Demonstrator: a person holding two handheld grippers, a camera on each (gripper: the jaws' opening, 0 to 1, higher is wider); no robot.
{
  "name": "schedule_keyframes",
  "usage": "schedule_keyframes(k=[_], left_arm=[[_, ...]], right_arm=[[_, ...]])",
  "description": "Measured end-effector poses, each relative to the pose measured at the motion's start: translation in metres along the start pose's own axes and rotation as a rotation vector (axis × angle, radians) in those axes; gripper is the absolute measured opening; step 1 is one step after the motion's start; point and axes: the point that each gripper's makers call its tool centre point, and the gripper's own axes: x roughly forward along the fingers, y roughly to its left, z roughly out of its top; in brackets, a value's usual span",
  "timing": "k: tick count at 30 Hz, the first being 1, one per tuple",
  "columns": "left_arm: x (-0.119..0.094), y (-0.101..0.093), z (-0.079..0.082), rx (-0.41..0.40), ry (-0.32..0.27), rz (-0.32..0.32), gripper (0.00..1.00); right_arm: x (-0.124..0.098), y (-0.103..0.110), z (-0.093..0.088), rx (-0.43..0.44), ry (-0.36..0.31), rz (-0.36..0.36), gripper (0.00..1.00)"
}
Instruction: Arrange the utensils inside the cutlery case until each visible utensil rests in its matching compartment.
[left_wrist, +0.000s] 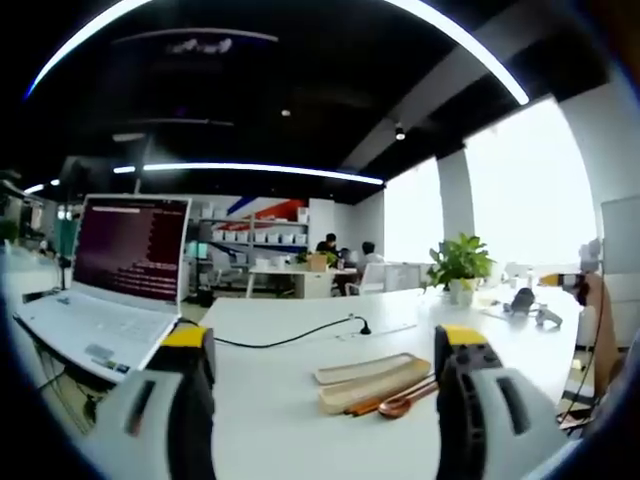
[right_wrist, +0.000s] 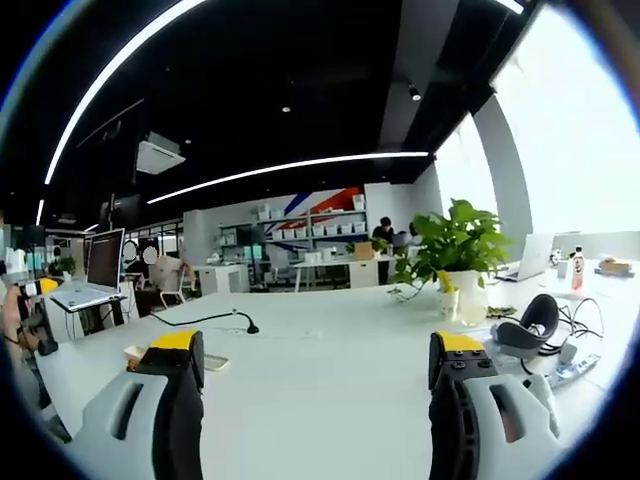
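**Both tools apart and empty above the white surface; cutlery case ahead of the left one**

In the left gripper view, an open laptop (left_wrist: 112, 290) sits at the far left on the white surface (left_wrist: 280, 400), its screen dark red. A black cable (left_wrist: 290, 337) runs from beside it toward the middle of the surface. The left tool (left_wrist: 325, 400) rises from the bottom edge with its two yellow-tipped jaws standing wide apart and nothing between them. Ahead of it, lying closer to its right jaw than its left, is the cutlery case (left_wrist: 375, 380), a long pale tray lying open, with its flat lid (left_wrist: 362, 367) just beyond it, close alongside. A wooden spoon (left_wrist: 408, 401) and chopsticks (left_wrist: 368, 406) lie on the surface along the near side of the case, outside it, the spoon's bowl close to the right jaw. Further right stand a potted plant (left_wrist: 459, 266) and a pair of headphones (left_wrist: 522, 300).

In the right gripper view, the right tool (right_wrist: 315, 400) likewise has its jaws wide apart and empty over bare surface. A potted plant (right_wrist: 458, 250) and headphones (right_wrist: 530, 325) lie beyond its right jaw.
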Motion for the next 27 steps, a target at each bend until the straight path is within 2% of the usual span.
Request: schedule_keyframes(k=[8, 10, 12, 13, 15, 16, 17, 18, 21, 27], left_arm=[[0.003, -0.006, -0.005, -0.004, 0.019, -0.022, 0.96], [0.002, -0.005, -0.003, 0.004, 0.015, -0.016, 0.95], [0.001, -0.004, -0.002, 0.005, 0.011, -0.008, 0.95], [0.001, -0.003, -0.002, 0.005, 0.012, -0.004, 0.95], [0.0, -0.001, -0.003, 0.007, 0.015, 0.002, 0.95], [0.0, 0.0, -0.003, 0.007, 0.016, 0.003, 0.95], [0.0, 0.0, -0.003, 0.008, 0.016, 0.005, 0.95], [0.0, 0.001, -0.003, 0.009, 0.015, 0.006, 0.95], [0.003, 0.002, -0.002, 0.009, 0.014, 0.007, 0.95], [0.009, -0.004, -0.007, 0.017, 0.029, -0.01, 0.95]], right_arm=[[0.002, 0.007, 0.001, 0.02, -0.011, 0.028, 0.99], [0.003, 0.009, 0.009, 0.015, -0.052, 0.041, 0.98], [0.001, 0.016, 0.018, 0.048, -0.103, 0.093, 0.8], [0.0, 0.021, 0.022, 0.081, -0.126, 0.12, 0.77], [0.001, 0.023, 0.02, 0.089, -0.103, 0.114, 0.98], [0.0, 0.027, 0.013, 0.037, -0.064, 0.115, 0.97], [-0.001, 0.029, 0.013, 0.018, -0.064, 0.109, 0.96], [-0.001, 0.03, 0.017, 0.017, -0.083, 0.112, 1.0], [0.0, 0.03, 0.018, 0.014, -0.088, 0.119, 0.99], [0.004, 0.027, 0.005, -0.043, -0.017, 0.101, 0.97]])
